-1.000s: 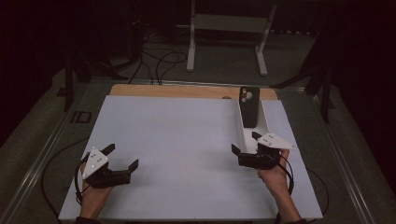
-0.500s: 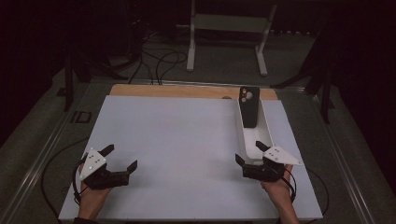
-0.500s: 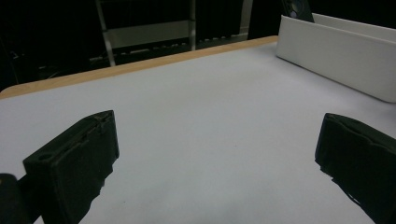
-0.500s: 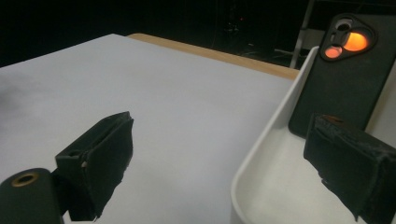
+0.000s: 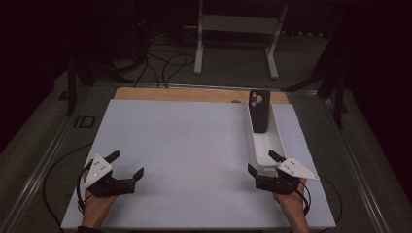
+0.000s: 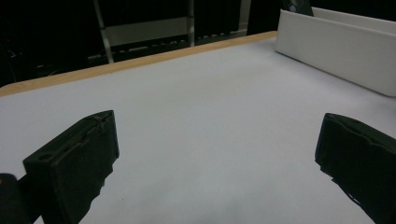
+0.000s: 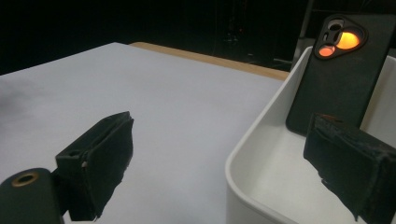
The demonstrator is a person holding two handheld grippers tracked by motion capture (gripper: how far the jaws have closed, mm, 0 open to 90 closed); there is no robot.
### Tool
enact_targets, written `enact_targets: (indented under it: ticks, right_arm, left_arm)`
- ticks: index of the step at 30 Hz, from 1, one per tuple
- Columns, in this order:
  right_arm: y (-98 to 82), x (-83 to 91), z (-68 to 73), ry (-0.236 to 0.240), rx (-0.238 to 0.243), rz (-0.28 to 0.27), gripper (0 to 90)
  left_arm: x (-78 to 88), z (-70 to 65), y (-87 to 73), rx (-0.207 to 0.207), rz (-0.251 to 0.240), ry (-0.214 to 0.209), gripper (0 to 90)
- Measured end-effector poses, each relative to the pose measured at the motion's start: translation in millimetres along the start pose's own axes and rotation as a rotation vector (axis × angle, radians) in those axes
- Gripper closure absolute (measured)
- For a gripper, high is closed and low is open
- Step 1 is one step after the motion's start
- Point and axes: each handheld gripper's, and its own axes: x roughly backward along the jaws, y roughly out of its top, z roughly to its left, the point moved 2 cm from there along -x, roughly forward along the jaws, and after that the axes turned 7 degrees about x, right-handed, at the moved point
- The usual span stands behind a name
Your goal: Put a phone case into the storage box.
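Note:
A long white tray (image 5: 278,141) lies on the right side of the white table top (image 5: 184,141). A black phone case (image 5: 259,110) with an orange-lit camera cutout leans upright against the tray's far end. In the right gripper view the phone case (image 7: 343,70) stands inside the white tray (image 7: 254,154). My right gripper (image 5: 264,163) is open at the tray's near end, one jaw over the tray and one outside it, nothing between them. My left gripper (image 5: 127,165) is open and empty at the near left, low over the table.
A wooden strip (image 5: 194,94) runs along the table's far edge. Beyond it stand a metal frame (image 5: 238,34) and cables (image 5: 165,63) on the dark floor. The left gripper view has the tray's side wall (image 6: 336,51) at its upper right.
My right gripper has pulled back toward the near edge, away from the phone case, and now sits at the tray's near end. The left gripper has barely moved.

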Motion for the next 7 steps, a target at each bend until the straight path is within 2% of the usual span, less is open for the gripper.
enact_targets:
  ticks: [7]
  right_arm:
    - [-0.9,1.2,-2.9,-0.009,-0.009,-0.007,8.2]
  left_arm:
    - [-1.5,-0.4,-0.8,-0.002,0.005,0.004,0.0]
